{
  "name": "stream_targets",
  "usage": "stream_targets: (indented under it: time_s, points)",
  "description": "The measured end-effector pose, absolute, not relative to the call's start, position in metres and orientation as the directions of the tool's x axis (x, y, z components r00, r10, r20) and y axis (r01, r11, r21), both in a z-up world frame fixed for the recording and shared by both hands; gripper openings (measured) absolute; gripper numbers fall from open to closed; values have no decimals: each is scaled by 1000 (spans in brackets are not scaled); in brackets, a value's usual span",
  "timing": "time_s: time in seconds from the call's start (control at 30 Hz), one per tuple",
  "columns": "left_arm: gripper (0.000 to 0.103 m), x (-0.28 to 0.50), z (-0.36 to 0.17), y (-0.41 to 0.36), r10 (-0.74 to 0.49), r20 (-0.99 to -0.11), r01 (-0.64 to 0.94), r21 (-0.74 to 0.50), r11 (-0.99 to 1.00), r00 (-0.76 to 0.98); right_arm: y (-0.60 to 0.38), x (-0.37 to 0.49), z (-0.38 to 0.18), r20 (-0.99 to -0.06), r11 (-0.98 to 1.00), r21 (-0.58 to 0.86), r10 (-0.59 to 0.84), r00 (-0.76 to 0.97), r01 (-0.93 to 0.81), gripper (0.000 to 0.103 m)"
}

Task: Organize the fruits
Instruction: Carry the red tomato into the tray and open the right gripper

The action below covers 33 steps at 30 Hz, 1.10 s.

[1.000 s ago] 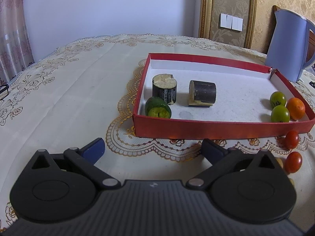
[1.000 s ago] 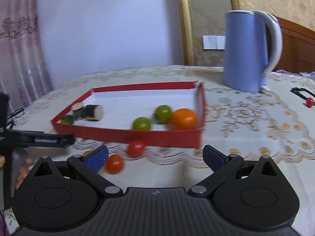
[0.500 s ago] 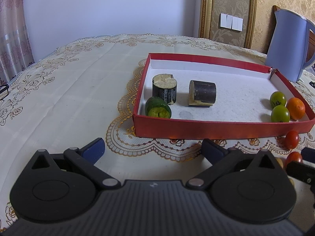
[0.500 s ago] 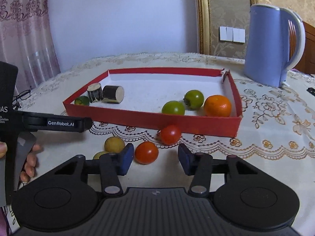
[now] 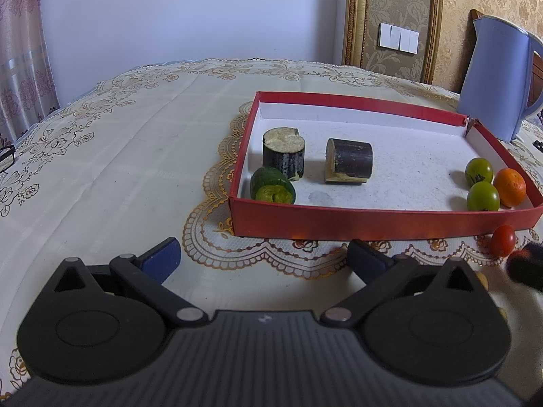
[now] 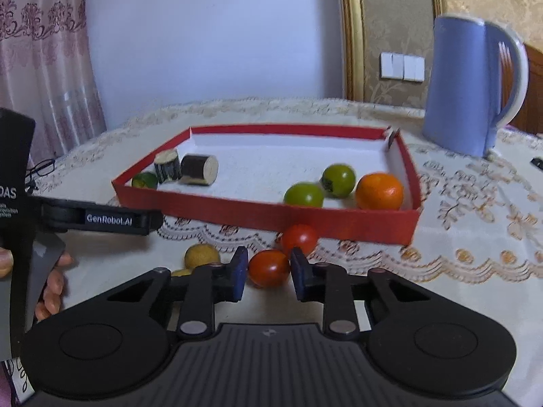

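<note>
Right gripper [image 6: 267, 273] jaws narrowed, bracketing a red tomato [image 6: 268, 268] lying on the tablecloth [image 6: 475, 244] before the red tray [image 6: 339, 218]; pads sitting just beside it, actual contact impossible to confirm. Left gripper [image 5: 263, 254] hanging wide open, holding nothing. A yellow fruit [image 6: 202, 255] is peeking out, partly hidden behind the right gripper's left finger.

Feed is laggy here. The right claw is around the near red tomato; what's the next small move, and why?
Probably close the right claw on the near red tomato. Its pads sit on either side of the fruit with small gaps, so it looks bracketed but not yet gripped. Then it can be lifted into the red tray.
</note>
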<state>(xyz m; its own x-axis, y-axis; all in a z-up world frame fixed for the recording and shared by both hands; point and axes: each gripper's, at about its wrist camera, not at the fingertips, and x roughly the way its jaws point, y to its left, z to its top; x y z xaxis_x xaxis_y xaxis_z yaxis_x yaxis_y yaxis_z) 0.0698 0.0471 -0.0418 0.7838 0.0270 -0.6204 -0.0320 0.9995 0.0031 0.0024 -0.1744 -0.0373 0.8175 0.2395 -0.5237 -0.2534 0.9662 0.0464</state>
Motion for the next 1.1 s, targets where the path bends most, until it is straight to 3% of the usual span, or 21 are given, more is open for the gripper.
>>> stream_targets:
  time_s: [0.5,1.1]
  points:
    - [103,70,-42,47,27,-620,-32,4,999,784,-160,46,3,-424,969,-61,192,885,-240,27]
    - [103,70,-42,47,27,-620,-31,4,1000,784,-129,124,-35,-571,964,-118,130,811,-238,26]
